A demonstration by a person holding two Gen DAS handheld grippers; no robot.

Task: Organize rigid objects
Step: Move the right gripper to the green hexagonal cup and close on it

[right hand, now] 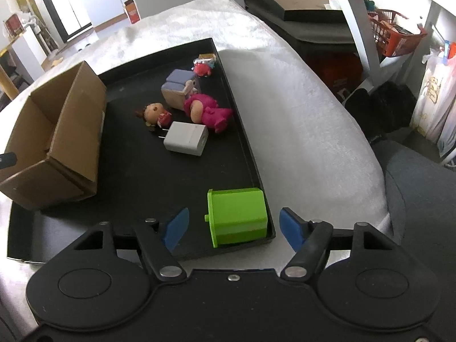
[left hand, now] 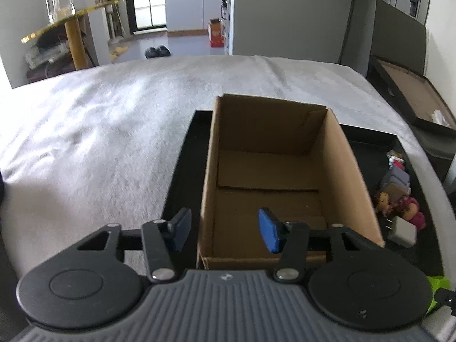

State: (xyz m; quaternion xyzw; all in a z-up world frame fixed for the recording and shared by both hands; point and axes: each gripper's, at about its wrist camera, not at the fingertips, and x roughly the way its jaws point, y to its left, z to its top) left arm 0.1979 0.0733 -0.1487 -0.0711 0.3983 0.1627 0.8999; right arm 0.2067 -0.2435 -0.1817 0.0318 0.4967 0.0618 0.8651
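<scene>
An open, empty cardboard box (left hand: 273,171) stands on a black tray (left hand: 182,176) on a white bedcover. My left gripper (left hand: 225,229) is open, its jaws straddling the box's near left wall without touching it. The box also shows in the right wrist view (right hand: 57,131). My right gripper (right hand: 233,228) is open around a green block (right hand: 238,216) at the tray's near right corner (right hand: 256,171). Farther along the tray lie a white charger (right hand: 186,138), a pink figure (right hand: 206,111), a small doll (right hand: 154,112) and a grey-and-beige block (right hand: 178,87).
A small red toy (right hand: 202,68) lies at the tray's far right corner. A black lid with a brown lining (left hand: 413,97) sits right of the bed. A yellow table (left hand: 68,25) with a glass jar stands at the far left. An orange basket (right hand: 393,34) is on the right.
</scene>
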